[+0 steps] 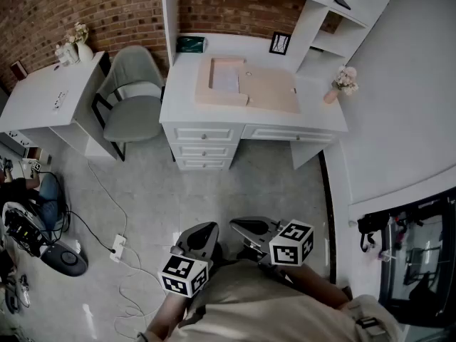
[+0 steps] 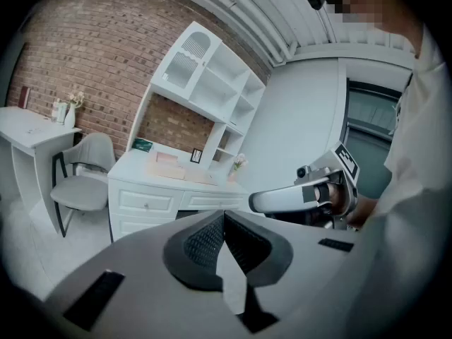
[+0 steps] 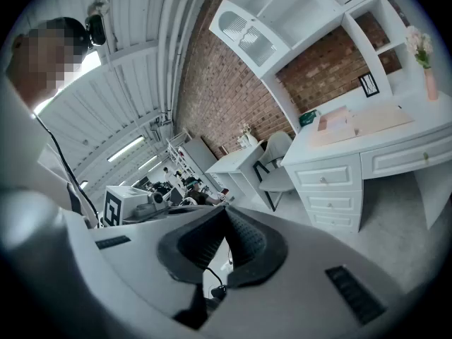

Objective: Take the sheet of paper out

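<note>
Left gripper and right gripper closed, empty; sheet of paper on desk looks light, floppy, so pinch its edge.

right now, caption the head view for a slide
Left gripper and right gripper, both shut and empty, held well short of the white desk and tan folder.

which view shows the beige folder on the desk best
The head view: it looks down on the beige folder, showing its whole outline and a pale sheet at its left end. Both gripper views catch it far off and nearly edge-on.
</note>
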A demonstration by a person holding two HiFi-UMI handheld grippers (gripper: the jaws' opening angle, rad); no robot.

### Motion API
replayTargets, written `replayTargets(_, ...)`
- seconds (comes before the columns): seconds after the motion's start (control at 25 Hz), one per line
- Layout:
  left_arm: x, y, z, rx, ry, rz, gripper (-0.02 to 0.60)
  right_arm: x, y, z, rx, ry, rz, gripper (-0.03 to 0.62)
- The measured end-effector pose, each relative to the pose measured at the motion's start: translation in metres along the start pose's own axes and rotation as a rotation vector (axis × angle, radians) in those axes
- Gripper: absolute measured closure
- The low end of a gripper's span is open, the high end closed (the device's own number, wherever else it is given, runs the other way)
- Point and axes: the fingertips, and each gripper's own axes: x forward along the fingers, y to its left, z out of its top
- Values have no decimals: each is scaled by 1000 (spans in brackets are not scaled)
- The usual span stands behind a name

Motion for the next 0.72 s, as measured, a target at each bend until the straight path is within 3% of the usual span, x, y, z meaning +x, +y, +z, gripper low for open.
replayTargets(0.36,19,-16,29,73,-35,1,565,-25,-16,22,-39,-69,-27,566)
replayTargets(0.72,66,-46,41,132,5,-33,565,-65,-61,46,12,-164,-69,566)
